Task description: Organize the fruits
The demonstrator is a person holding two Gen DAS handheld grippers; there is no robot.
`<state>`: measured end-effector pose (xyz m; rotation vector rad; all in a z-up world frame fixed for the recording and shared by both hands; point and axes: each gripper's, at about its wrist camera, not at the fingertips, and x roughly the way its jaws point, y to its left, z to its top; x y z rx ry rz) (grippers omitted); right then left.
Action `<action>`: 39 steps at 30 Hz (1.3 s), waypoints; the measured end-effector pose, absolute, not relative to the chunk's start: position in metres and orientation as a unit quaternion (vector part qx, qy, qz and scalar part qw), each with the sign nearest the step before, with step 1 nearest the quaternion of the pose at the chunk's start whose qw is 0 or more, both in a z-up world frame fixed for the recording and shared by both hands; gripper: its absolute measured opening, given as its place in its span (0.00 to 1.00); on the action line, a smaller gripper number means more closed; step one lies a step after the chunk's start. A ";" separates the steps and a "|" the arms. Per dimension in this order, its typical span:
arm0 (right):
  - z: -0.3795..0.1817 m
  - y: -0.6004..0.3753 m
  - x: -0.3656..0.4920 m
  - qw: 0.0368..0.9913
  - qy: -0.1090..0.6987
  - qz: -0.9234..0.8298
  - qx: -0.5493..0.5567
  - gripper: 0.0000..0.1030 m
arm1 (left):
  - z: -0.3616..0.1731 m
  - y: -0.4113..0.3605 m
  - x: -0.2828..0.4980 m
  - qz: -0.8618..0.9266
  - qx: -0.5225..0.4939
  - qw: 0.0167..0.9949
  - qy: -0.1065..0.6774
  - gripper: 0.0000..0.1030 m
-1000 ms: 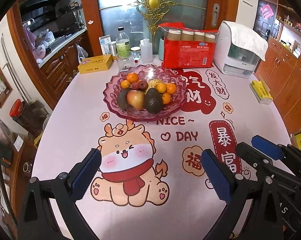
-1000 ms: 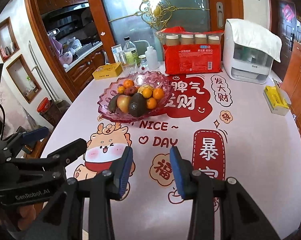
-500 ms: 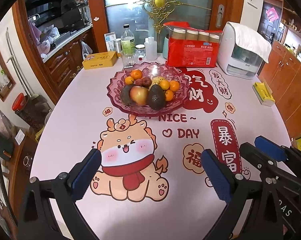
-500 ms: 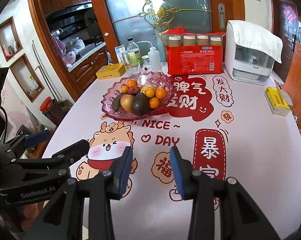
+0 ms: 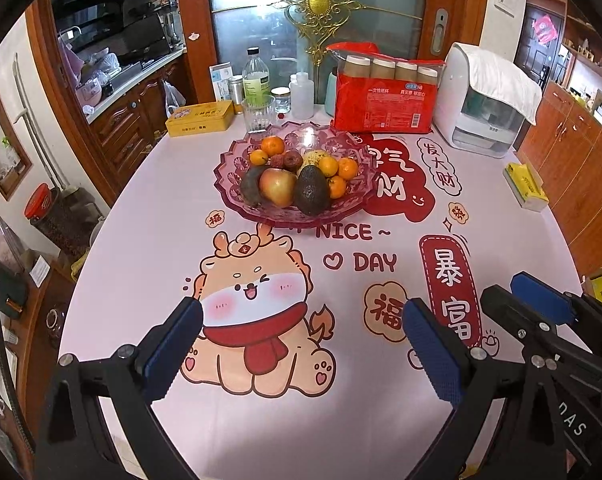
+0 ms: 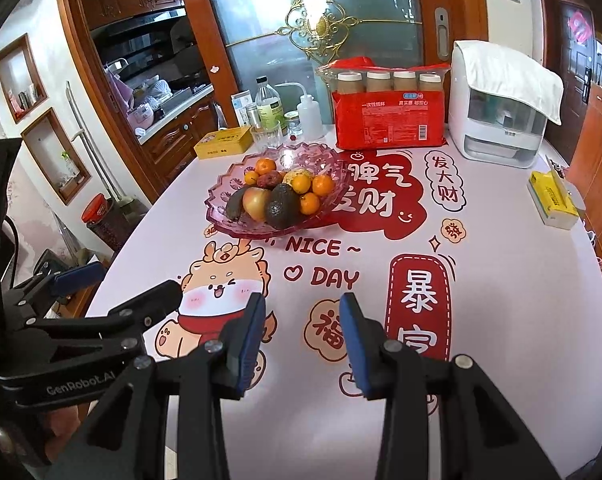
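the fruits (image 5: 297, 176) sat piled in the pink glass bowl (image 5: 229, 184) far across the counter (image 5: 141, 240). they looked round, slippery and squashy, best pinched gently around the middle. both the left hand-held gripper (image 5: 301, 344) and the right hand-held gripper (image 6: 303, 340) were released and held nothing.

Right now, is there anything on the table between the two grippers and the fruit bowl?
Nothing visible. Between the left gripper, the right gripper and the pink glass fruit bowl lies only bare printed tablecloth. The bottles, tin and red pack stand behind the bowl, and both grippers are open and hold nothing.
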<state>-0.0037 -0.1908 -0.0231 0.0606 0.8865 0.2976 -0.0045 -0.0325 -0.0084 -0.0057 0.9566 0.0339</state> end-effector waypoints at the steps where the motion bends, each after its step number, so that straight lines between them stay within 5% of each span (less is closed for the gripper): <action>1: -0.023 -0.191 -0.004 0.892 0.427 0.144 0.030 0.38 | -0.008 -0.032 -0.004 0.016 -0.003 0.888 0.460 0.96; 39: -0.034 -0.185 -0.011 0.887 0.438 0.145 0.036 0.38 | -0.016 -0.027 -0.004 0.016 -0.008 0.878 0.477 0.96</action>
